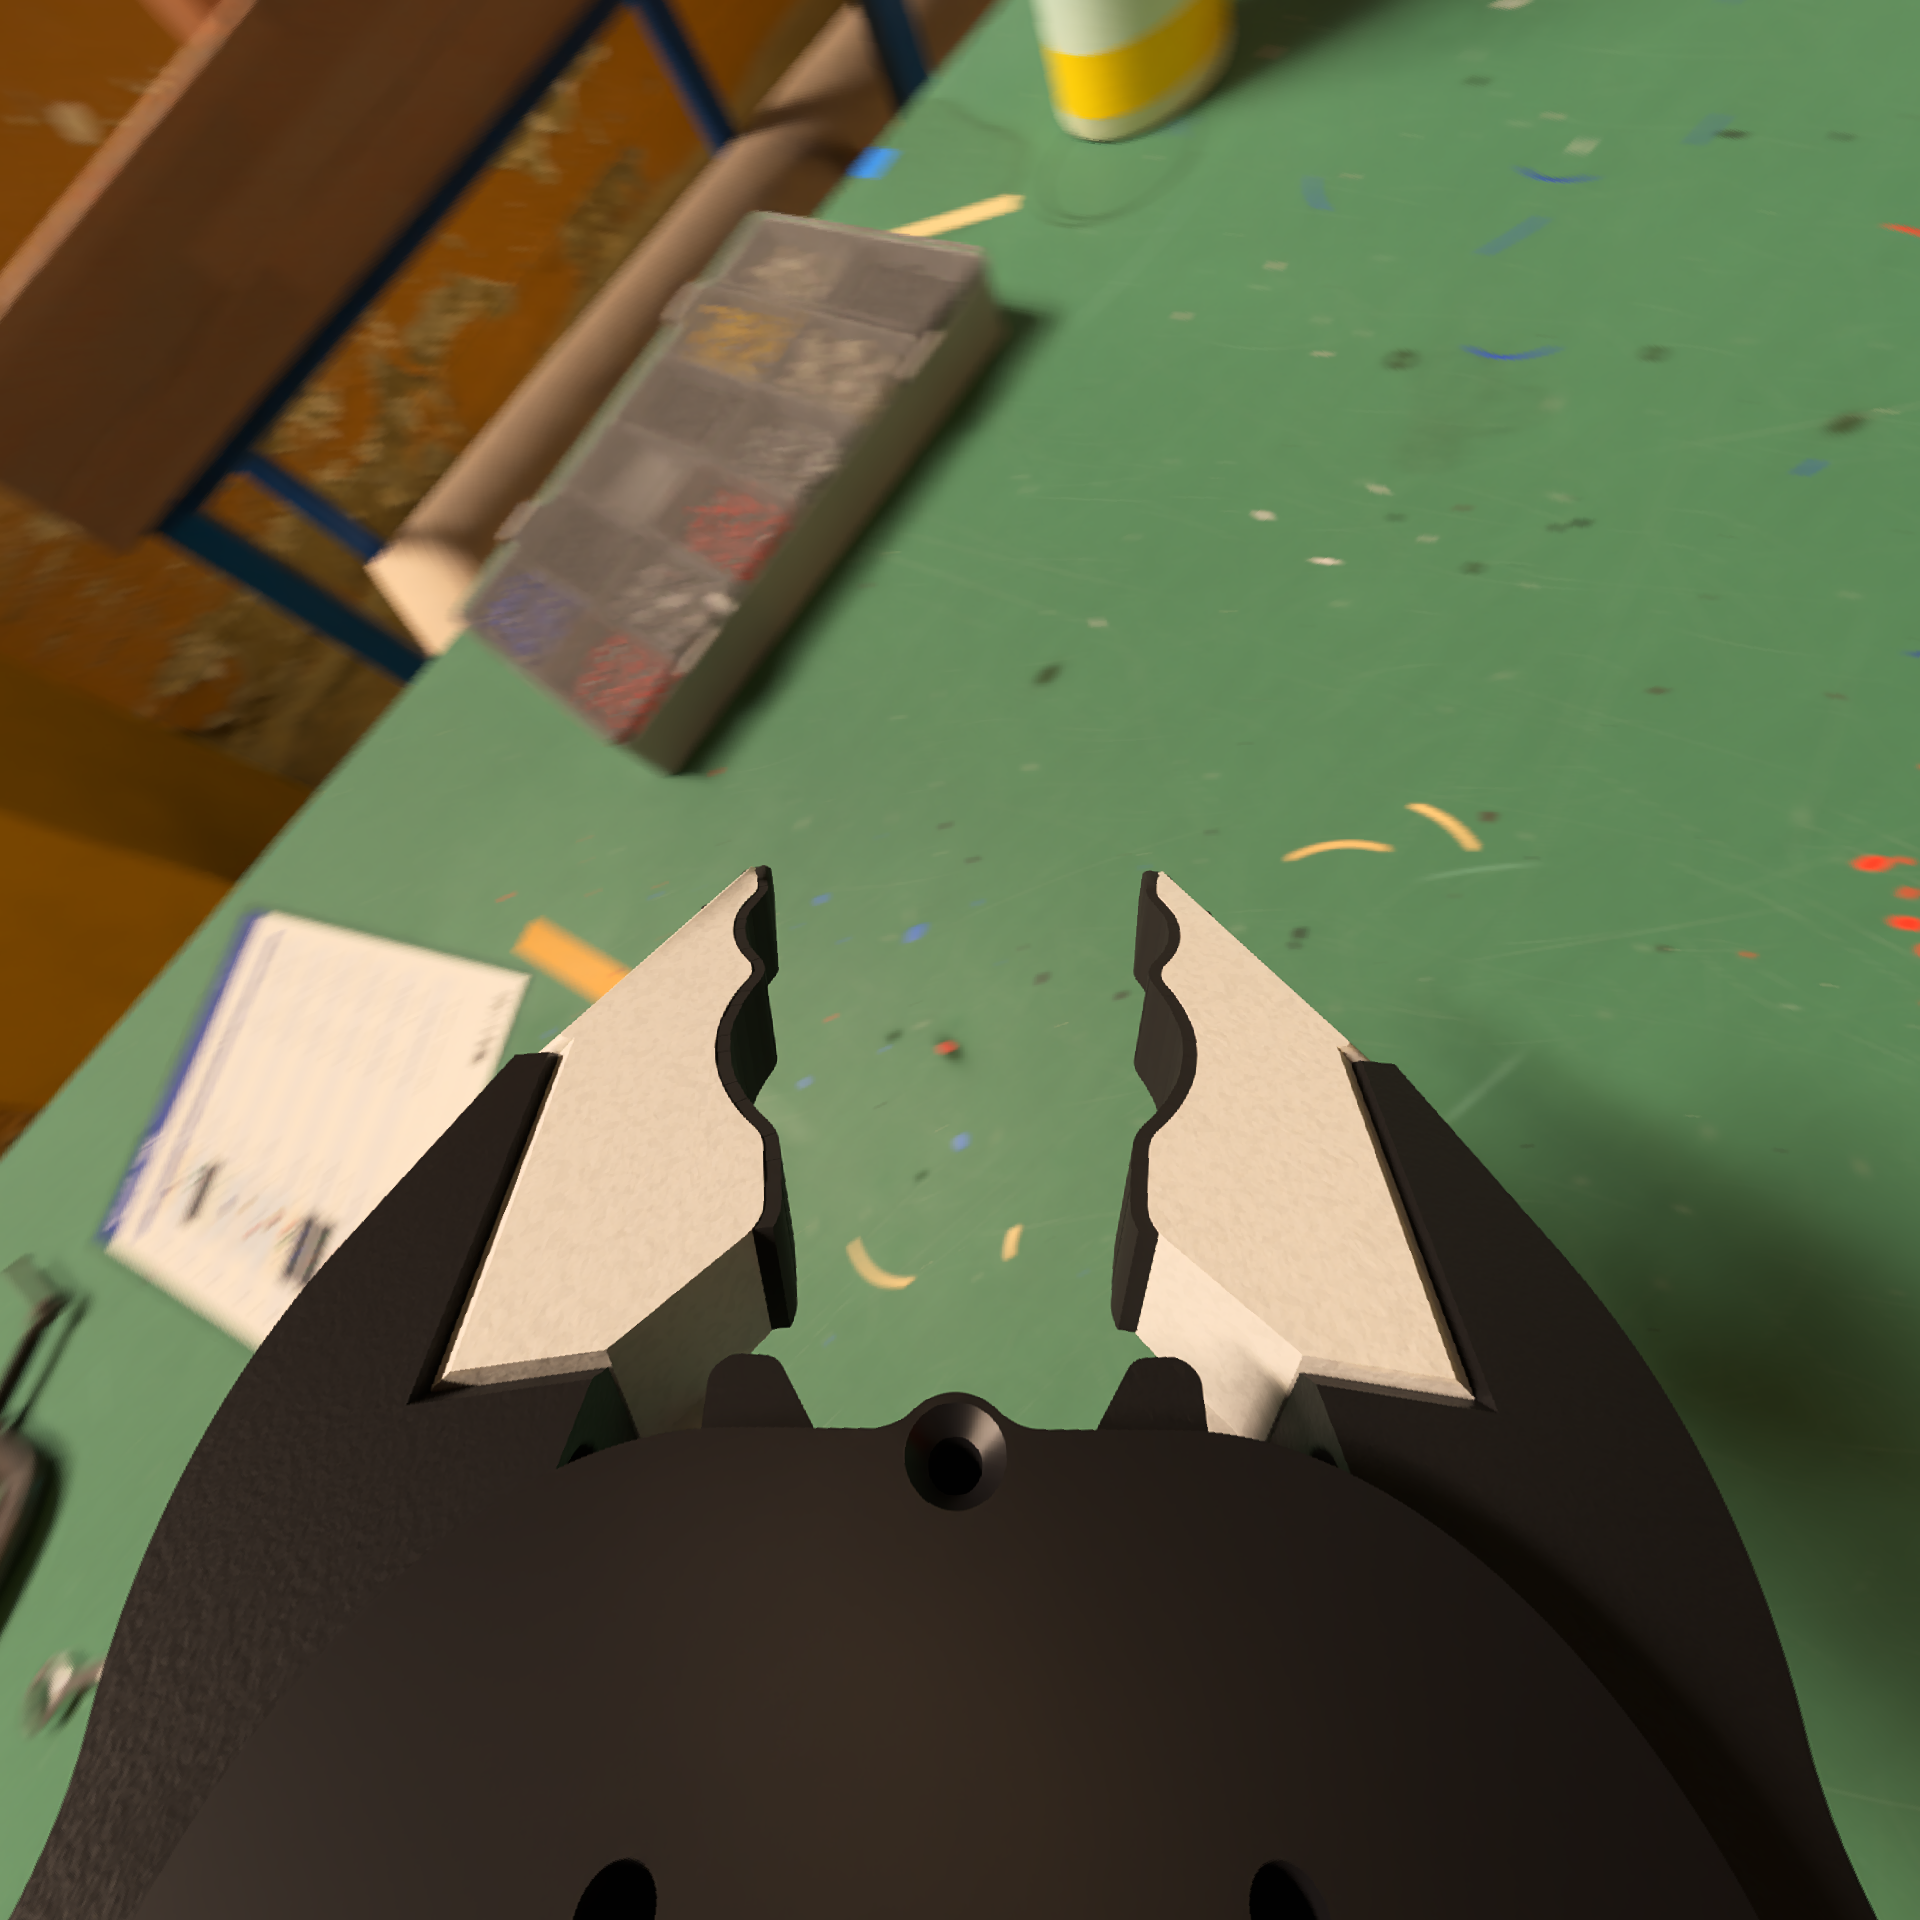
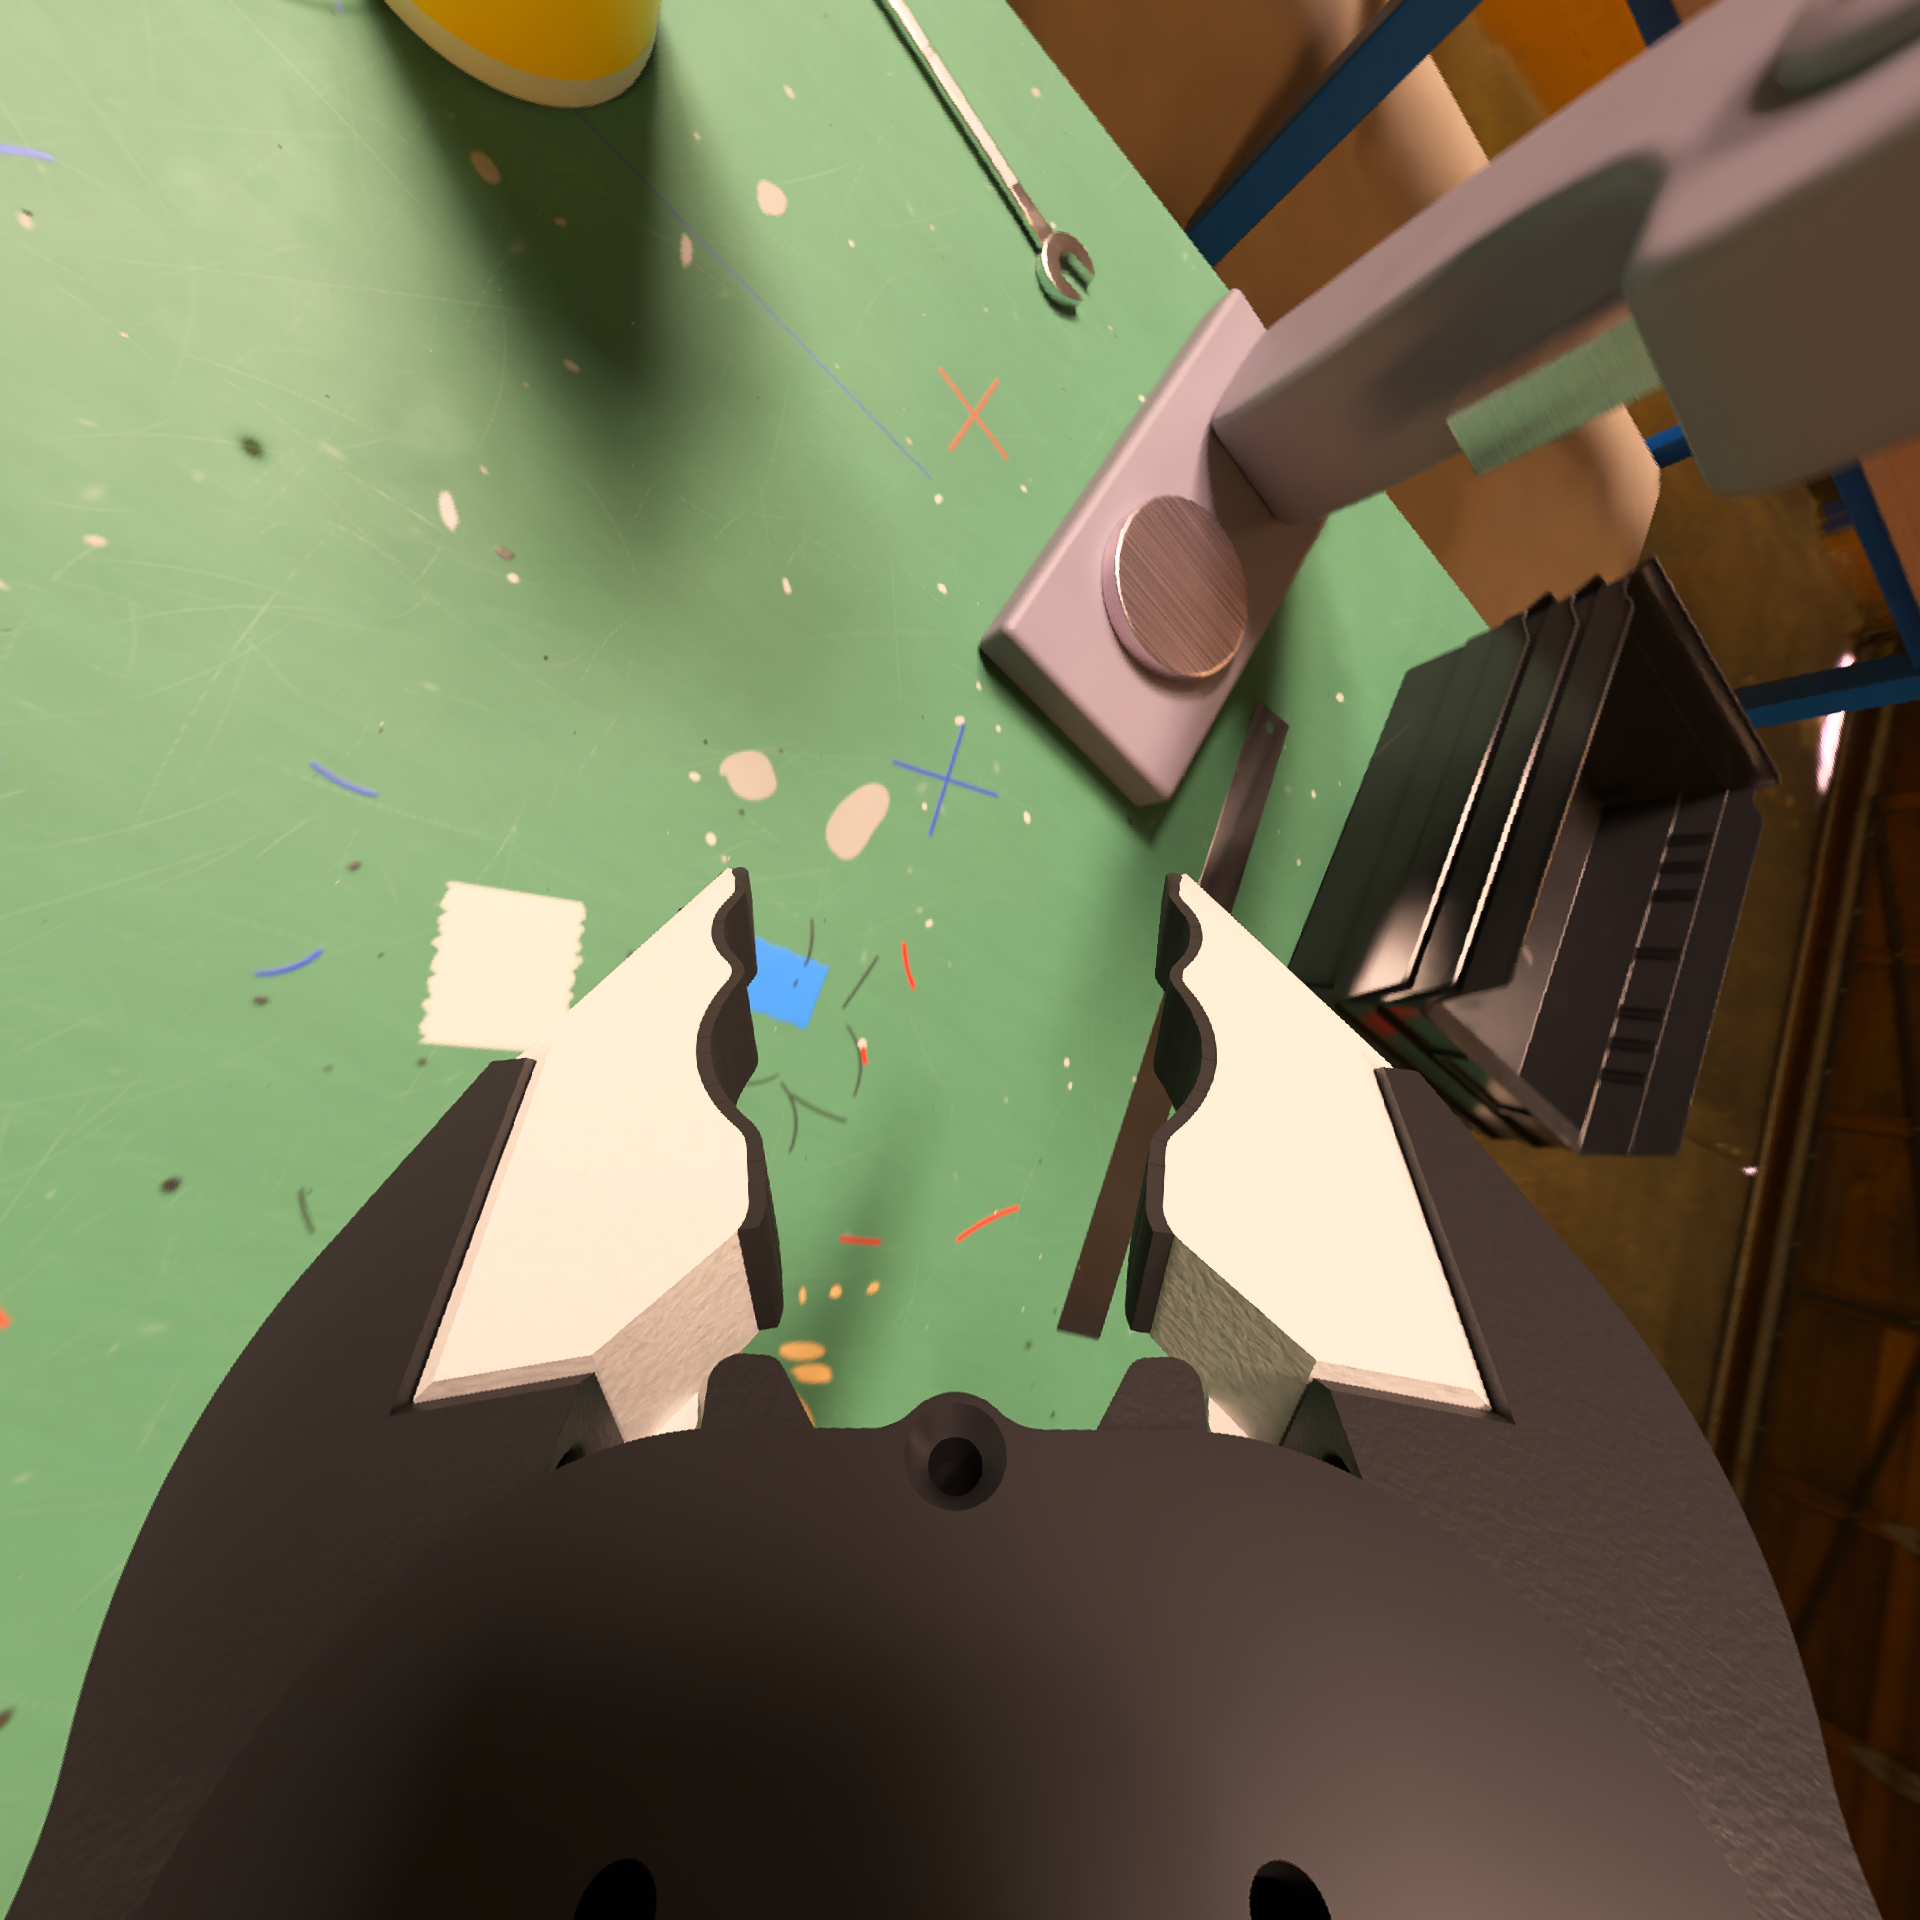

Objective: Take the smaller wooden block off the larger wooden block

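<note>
Nearest the lens in each wrist view is that gripper's own dark body, with two pale fingers reaching forward. Left gripper (image 1: 954, 883): fingers spread, nothing between them, poised above the green bench top (image 1: 1351, 623) and tilted down toward it. Right gripper (image 2: 954, 883): likewise spread and empty, pitched steeply down over the same surface.

Neither the smaller nor the larger wooden block appears in either view, so their location cannot be stated (they presumably lie outside both fields of view).

Probable hazards:
- Searching blind. With no block in sight, any descent from these poses would close on bare bench.
- Collision on the right side. A grey stand (image 2: 1132, 623) with its overhanging arm, a black stacked tray unit (image 2: 1538, 883) and a thin dark strip (image 2: 1174, 1060) lie close beside the right fingers; a sideways sweep could strike them.
- Collision on the left side. A compartmented parts box (image 1: 748, 478) and a printed sheet (image 1: 312, 1091) sit near the bench edge and could be pushed off.
- The wrench (image 2: 997, 156) and the yellow-banded container (image 1: 1132, 62) lie farther ahead.
</note>
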Controlling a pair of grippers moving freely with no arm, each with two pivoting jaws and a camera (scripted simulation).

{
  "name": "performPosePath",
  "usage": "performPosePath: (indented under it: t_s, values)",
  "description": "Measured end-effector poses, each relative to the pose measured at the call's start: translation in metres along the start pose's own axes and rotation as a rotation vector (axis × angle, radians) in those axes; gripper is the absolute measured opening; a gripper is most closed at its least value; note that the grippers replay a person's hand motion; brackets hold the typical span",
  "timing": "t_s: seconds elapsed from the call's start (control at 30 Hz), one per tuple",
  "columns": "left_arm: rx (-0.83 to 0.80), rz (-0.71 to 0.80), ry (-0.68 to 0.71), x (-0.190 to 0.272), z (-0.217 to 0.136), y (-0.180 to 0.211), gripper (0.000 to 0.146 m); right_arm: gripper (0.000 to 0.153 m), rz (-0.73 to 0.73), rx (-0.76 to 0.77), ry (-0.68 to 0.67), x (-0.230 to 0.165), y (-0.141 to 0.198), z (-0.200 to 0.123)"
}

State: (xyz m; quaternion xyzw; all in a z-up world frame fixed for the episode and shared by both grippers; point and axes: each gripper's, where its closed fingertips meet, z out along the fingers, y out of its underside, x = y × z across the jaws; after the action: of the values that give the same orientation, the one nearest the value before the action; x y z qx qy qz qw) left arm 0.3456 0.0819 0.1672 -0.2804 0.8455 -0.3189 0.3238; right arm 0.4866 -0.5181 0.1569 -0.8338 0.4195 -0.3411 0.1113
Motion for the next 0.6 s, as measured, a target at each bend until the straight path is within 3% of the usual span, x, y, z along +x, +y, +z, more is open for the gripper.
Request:
performPosePath:
  t_s: [0.1, 0.27, 0.43, 0.6]
  values:
    - [-0.030, -0.044, -0.173, -0.051, -0.034, 0.018, 0.075, 0.077, 0.054, 0.016, -0.016, 0.004, 0.021, -0.021]
    - [-0.167, -0.238, -0.378, -0.123, -0.085, 0.098, 0.102, 0.078, 0.101, -0.103, 0.022, 0.008, 0.088, -0.024]
    - [-0.294, -0.477, -0.423, -0.151, -0.120, 0.189, 0.109, 0.061, 0.213, -0.127, -0.137, -0.017, 0.133, -0.012]
    - [-0.326, -0.631, -0.365, -0.145, -0.119, 0.241, 0.105, 0.040, 0.300, -0.053, -0.311, -0.044, 0.139, -0.004]
